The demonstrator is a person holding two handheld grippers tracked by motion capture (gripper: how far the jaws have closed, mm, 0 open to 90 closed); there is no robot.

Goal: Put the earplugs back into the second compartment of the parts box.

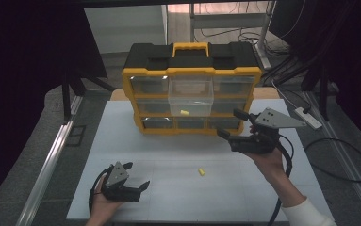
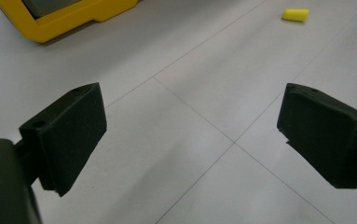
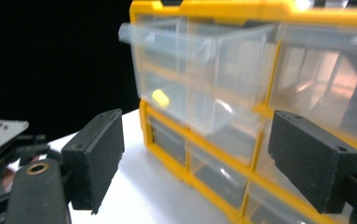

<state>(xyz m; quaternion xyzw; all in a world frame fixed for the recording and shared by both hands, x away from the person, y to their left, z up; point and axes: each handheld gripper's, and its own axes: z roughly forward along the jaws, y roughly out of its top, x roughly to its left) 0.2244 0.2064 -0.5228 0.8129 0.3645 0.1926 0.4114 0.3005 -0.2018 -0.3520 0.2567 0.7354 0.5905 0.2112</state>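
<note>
A yellow and black drawer organizer point(image 1: 192, 75) stands at the back of the white table point(image 1: 121, 146). Its clear top-middle drawer point(image 1: 191, 96) is pulled out, and a small yellow piece point(image 1: 184, 112) lies inside it. A second yellow piece point(image 1: 201, 172) lies loose on the table. My right gripper point(image 1: 229, 123) is open, just right of the organizer's front, holding nothing. In the right gripper view the drawer point(image 3: 190, 79) and its yellow piece point(image 3: 160, 97) lie beyond the open gripper point(image 3: 195, 126). My left gripper point(image 1: 138, 174) rests open near the front left; its view shows the loose piece point(image 2: 295, 15) ahead of it point(image 2: 192, 100).
A metal rail point(image 1: 51, 160) runs along the table's left side. A white power strip point(image 1: 307, 117) and black cables point(image 1: 343, 155) lie on the floor at the right. A dark curtain closes off the left. The organizer's corner point(image 2: 64, 16) shows at top left in the left gripper view.
</note>
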